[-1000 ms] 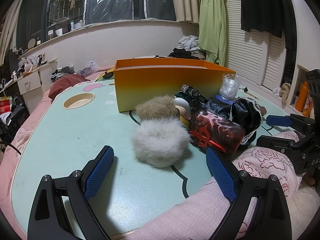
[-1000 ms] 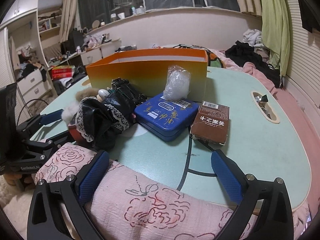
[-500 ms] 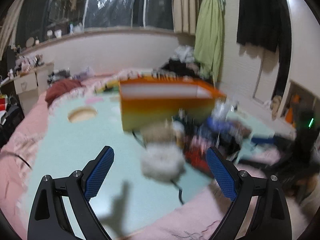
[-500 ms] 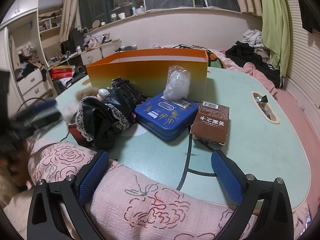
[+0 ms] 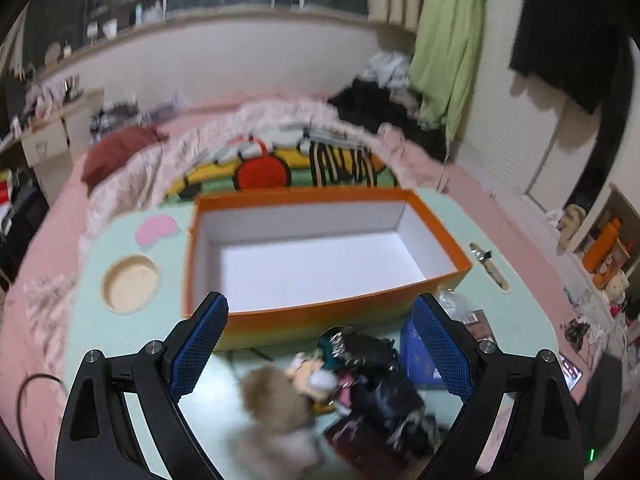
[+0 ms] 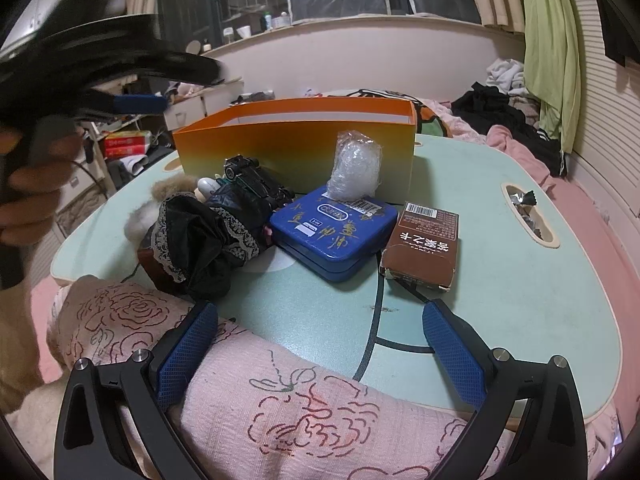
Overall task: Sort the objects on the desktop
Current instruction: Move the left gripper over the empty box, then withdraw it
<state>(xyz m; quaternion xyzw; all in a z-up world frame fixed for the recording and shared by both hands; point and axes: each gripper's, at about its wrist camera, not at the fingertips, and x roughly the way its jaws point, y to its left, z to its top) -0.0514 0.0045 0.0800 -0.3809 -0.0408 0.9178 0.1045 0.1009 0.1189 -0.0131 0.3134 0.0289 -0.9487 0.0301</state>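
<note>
Your left gripper (image 5: 318,344) has risen since a second ago and now looks down into the empty orange cardboard box (image 5: 320,256), jaws wide apart, holding nothing. Your right gripper (image 6: 320,356) hangs low over the pink rose-print quilt (image 6: 280,408), jaws equally wide and empty. A blue tin (image 6: 334,232), brown carton (image 6: 424,246) and black lace cloth (image 6: 208,236) crowd the mint-green table (image 6: 500,280) just before the box.

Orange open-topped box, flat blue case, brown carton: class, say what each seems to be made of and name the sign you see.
Orange open-topped box: likely cardboard; thin straight walls, matte white inside. Flat blue case: probably painted metal tin; glossy lid, rounded corners, seamed edge, though plastic is possible. Brown carton: paperboard; printed barcode, frayed torn corner.
</note>
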